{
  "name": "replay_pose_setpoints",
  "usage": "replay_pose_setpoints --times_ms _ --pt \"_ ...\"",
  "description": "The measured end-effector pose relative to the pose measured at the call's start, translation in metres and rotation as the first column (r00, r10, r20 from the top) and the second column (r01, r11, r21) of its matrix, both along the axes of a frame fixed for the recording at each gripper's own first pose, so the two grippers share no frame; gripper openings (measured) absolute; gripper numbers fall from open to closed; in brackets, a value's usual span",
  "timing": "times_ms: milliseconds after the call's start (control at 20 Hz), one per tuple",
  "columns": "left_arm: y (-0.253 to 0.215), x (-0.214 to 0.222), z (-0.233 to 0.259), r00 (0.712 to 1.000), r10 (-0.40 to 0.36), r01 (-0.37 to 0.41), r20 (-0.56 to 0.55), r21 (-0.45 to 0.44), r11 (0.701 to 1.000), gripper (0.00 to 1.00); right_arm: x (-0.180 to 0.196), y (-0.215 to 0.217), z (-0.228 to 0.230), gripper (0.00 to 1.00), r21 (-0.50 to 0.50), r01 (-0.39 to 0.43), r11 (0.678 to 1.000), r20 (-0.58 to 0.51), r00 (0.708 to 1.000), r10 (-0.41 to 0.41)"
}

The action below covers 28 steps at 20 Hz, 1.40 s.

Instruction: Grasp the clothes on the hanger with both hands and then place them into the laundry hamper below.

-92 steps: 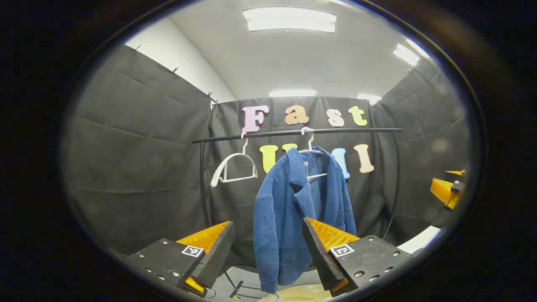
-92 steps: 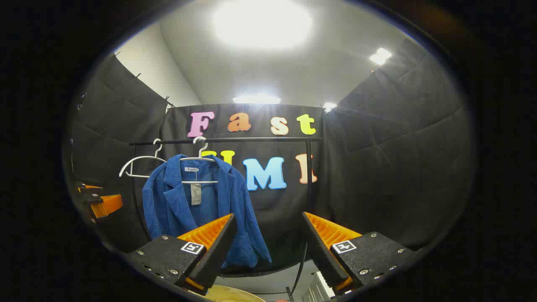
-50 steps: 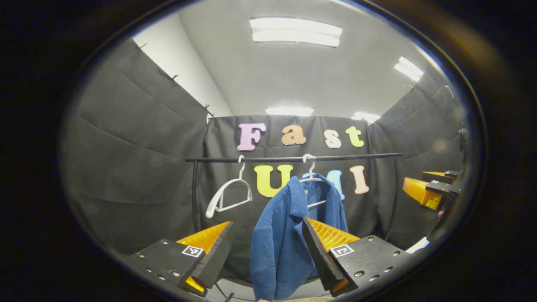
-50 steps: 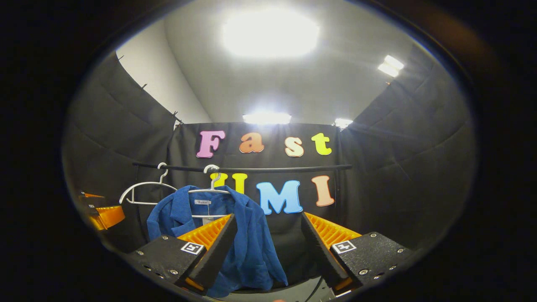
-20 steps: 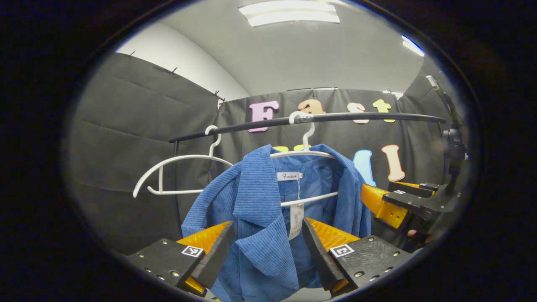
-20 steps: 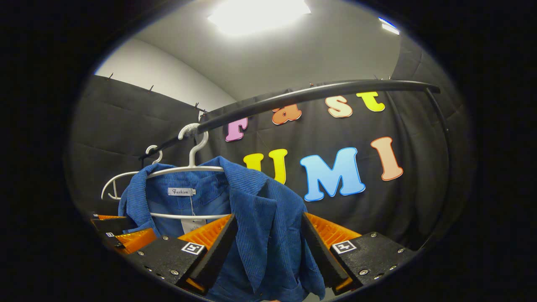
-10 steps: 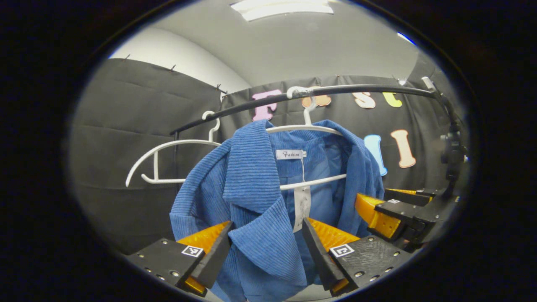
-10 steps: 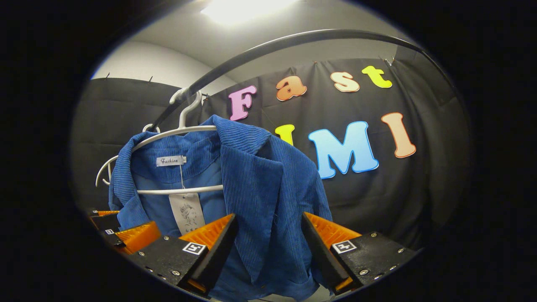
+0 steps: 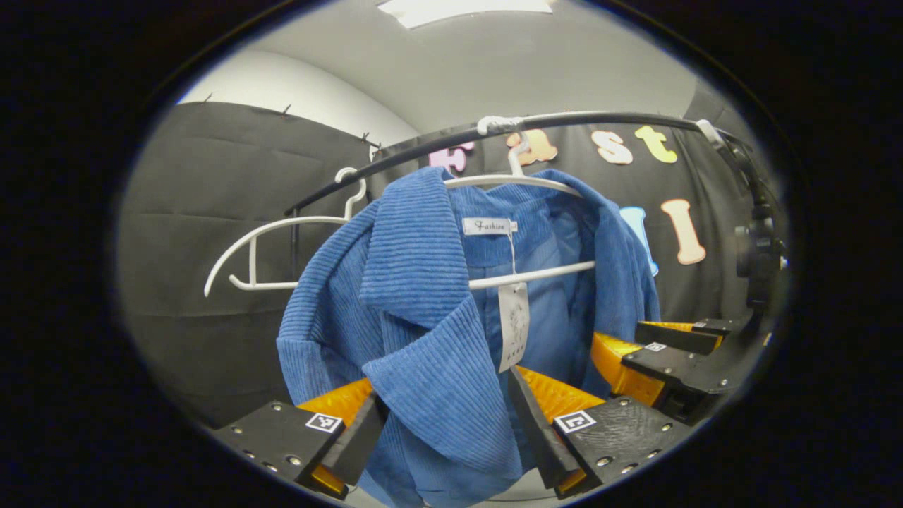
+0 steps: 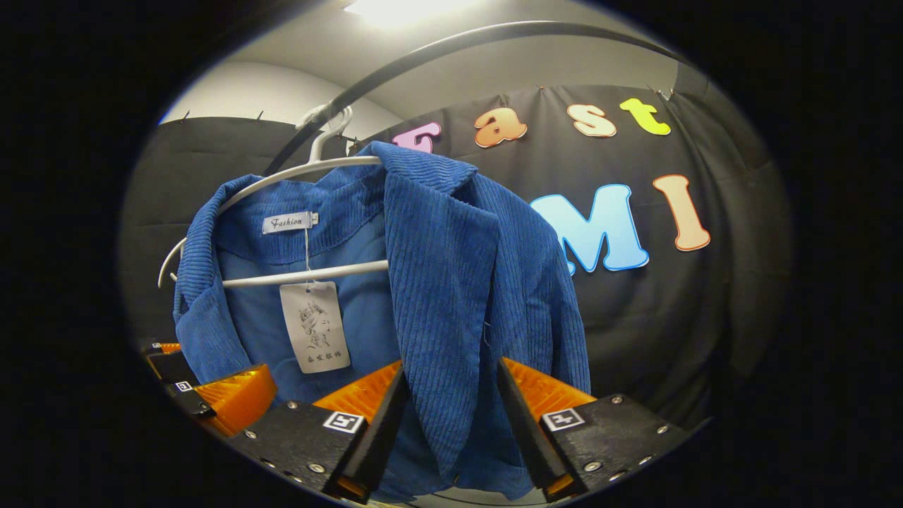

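A blue corduroy jacket (image 9: 423,310) hangs open-fronted on a white hanger (image 9: 525,182) hooked over a black rail (image 9: 607,120) near the top of the booth, with a paper tag (image 9: 513,324) dangling on a string from the collar inside. To the left of it on the same rail hangs a second, bare white hanger (image 9: 261,243).

In the left gripper view, the left gripper (image 9: 448,430) is brought up to the garment's left front, its two fingers spread apart with the left lapel hanging down between them. The cloth lies against the inner face of the left finger, while the right finger stands clear of it on the far side of the tag; the jaws are open, not clamped. Off to the right in that view, the right gripper (image 9: 638,356) is seen side-on against the jacket's right edge.

In the right gripper view, the right gripper (image 10: 448,413) likewise straddles the jacket (image 10: 451,282), this time the right lapel, which drops between its parted fingers. Whether either finger actually touches the fabric cannot be told, but the gap is wide and the jaws are open. The left gripper (image 10: 229,395) shows low at the left of that view, beside the jacket's left front. The tag (image 10: 314,326) and hanger bar (image 10: 303,275) sit in the open neck of the jacket.
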<state>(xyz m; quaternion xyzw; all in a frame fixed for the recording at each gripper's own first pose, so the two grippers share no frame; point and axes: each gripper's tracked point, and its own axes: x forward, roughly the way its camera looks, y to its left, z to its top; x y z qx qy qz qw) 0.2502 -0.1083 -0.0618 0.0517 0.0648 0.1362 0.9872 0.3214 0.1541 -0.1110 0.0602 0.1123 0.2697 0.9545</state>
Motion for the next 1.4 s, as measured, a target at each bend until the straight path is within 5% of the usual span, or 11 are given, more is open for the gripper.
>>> replay_pose_setpoints --times_ms 250,350,400,550,750,1000,1400 --pt "-0.007 -0.007 0.008 0.999 -0.031 0.031 0.017 0.000 1.000 0.50 0.003 -0.007 0.013 0.14 0.009 0.053 0.999 0.024 0.998 -0.053" --pt "-0.005 -0.009 0.006 0.999 -0.048 0.048 0.008 0.012 0.999 0.50 -0.001 -0.007 0.021 0.05 0.011 0.051 0.999 0.049 0.997 -0.052" --pt "0.002 -0.011 0.007 1.000 -0.027 0.027 0.004 0.023 0.999 0.50 -0.007 -0.005 0.028 0.04 0.023 0.037 0.999 0.062 0.997 -0.038" --pt "0.006 -0.002 0.003 0.999 -0.041 0.041 -0.003 0.024 0.999 0.14 -0.015 -0.010 0.054 0.00 0.042 0.018 0.999 0.139 0.990 -0.024" --pt "-0.003 -0.022 0.036 0.997 -0.076 0.072 0.034 0.108 0.992 0.01 -0.010 -0.032 0.096 0.00 0.053 0.082 0.995 0.275 0.957 -0.093" --pt "0.000 -0.049 0.099 0.987 -0.100 0.074 0.122 0.204 0.976 0.00 -0.005 -0.053 0.147 0.00 0.091 0.129 0.988 0.383 0.911 -0.154" --pt "0.046 -0.071 0.174 0.971 -0.060 0.013 0.231 0.200 0.980 0.01 0.018 -0.080 0.180 0.00 0.112 0.179 0.977 0.434 0.876 -0.210"
